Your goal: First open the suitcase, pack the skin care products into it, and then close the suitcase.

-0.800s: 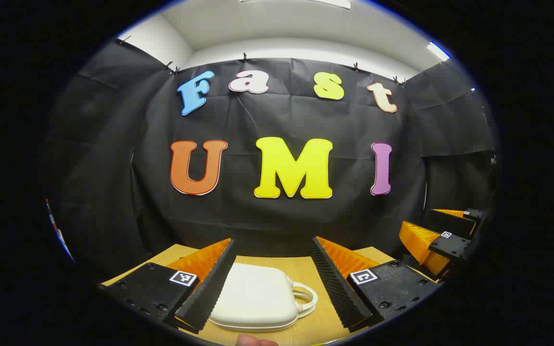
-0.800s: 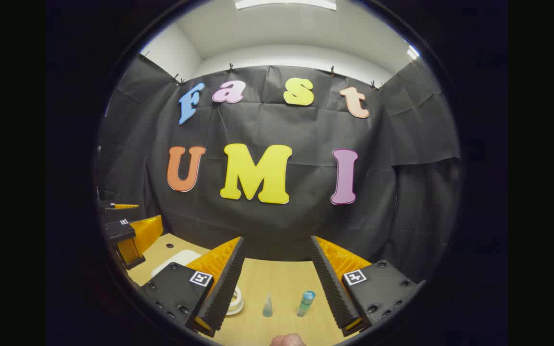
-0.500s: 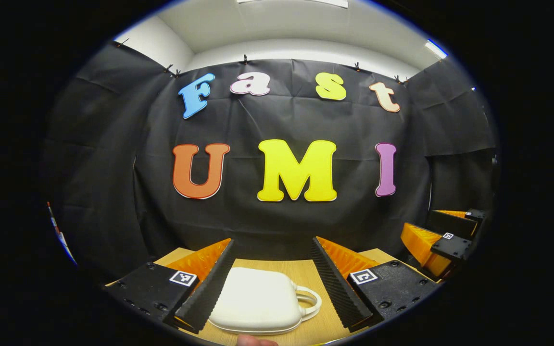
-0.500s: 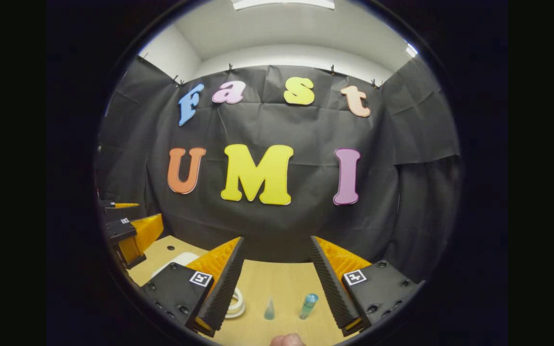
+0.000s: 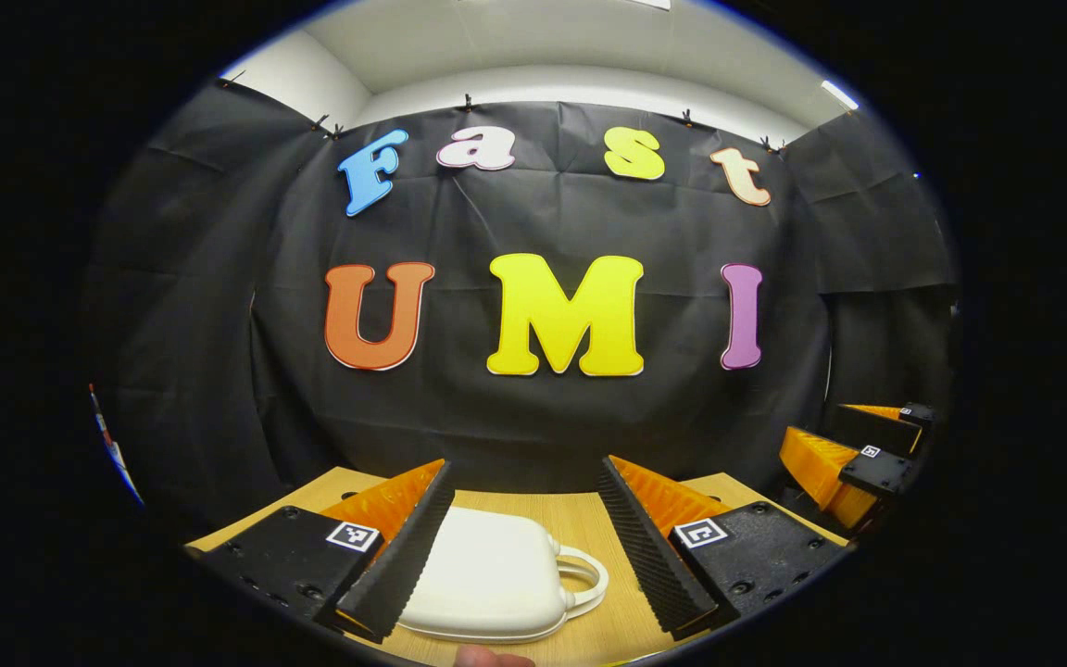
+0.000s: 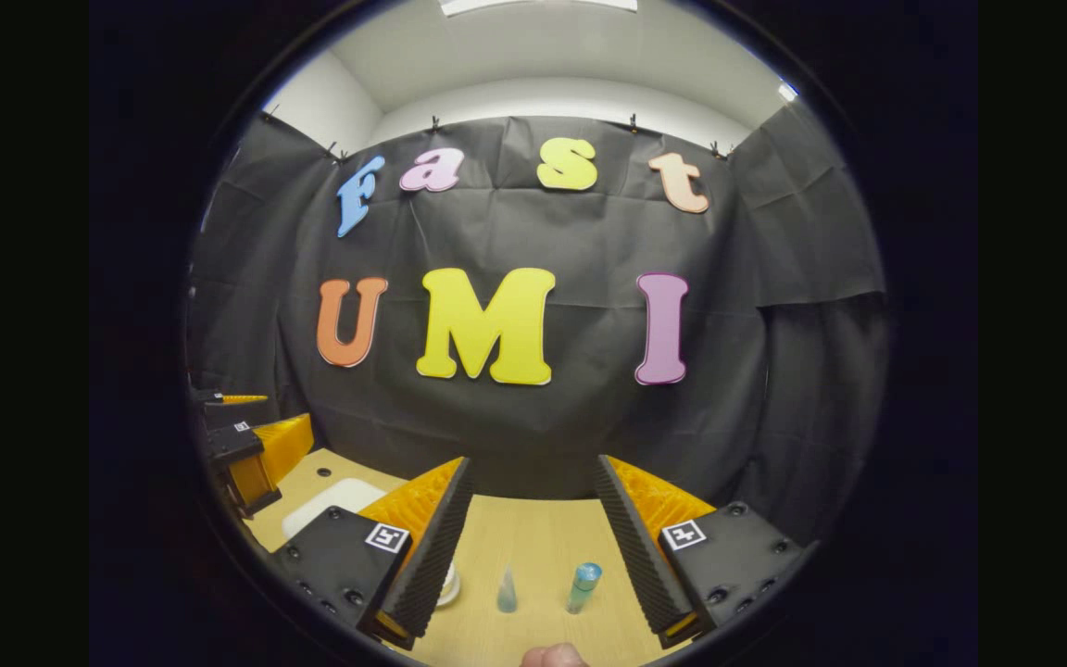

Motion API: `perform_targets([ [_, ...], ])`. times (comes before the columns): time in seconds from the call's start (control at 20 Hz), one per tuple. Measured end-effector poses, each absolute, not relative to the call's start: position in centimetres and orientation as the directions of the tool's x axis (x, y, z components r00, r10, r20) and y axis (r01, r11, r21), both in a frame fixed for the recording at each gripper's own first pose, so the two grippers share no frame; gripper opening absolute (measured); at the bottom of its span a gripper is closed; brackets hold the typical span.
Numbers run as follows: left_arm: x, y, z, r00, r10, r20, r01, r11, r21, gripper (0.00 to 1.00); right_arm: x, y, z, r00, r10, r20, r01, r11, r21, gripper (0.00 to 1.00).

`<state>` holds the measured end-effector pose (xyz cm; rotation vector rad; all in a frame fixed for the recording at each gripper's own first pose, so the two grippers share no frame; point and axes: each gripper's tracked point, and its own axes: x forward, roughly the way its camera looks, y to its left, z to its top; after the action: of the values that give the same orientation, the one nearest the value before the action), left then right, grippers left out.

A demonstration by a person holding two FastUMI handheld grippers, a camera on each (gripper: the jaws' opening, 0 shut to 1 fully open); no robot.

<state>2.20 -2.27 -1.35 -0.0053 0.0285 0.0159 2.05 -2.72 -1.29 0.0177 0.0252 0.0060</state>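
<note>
The closed white suitcase lay on the bench between the left gripper's spread fingers; the right gripper gaped above two small bottles.

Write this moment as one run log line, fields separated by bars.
phase: start | small white closed suitcase: on wooden table | left gripper: open above it | right gripper: open | teal-capped tube: unpacked

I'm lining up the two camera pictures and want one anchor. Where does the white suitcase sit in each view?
Left gripper view: the white suitcase lies shut on the wooden table, bottom centre, between the open left gripper's fingers, handle to the right.
Right gripper view: a white corner at lower left, behind the right gripper's left finger.
Shared landmark: the wooden table.
</note>
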Motion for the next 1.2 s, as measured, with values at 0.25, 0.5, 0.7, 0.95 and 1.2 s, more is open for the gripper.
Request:
perform_targets([
  [0.25,2.6,-3.3,-1.3,1.000,0.016,-0.020,-0.016,1.000,0.010,0.99,2.7,-3.6,-1.7,0.999,0.015,-0.031,-0.014,1.000,0.021,0.80],
  [0.5,3.0,-4.5,-1.6,1.000,0.011,-0.025,-0.011,1.000,0.017,0.99,3.3,-4.6,-1.9,0.999,0.019,-0.030,-0.018,1.000,0.024,0.80],
  [0.7,3.2,-5.7,-2.7,0.999,0.002,-0.051,0.000,0.999,0.035,0.99,3.4,-5.6,-3.4,0.998,0.030,-0.058,-0.028,0.999,0.031,0.80],
  [0.95,4.0,-7.2,-5.8,0.992,-0.037,-0.120,0.051,0.992,0.113,0.99,3.5,-8.2,-4.5,0.997,0.016,-0.082,-0.015,1.000,0.017,0.80],
  [1.2,4.8,-9.1,-10.6,0.975,-0.063,-0.212,0.121,0.955,0.272,1.00,3.6,-13.3,-6.4,0.993,-0.052,-0.110,0.050,0.999,-0.016,0.80],
])
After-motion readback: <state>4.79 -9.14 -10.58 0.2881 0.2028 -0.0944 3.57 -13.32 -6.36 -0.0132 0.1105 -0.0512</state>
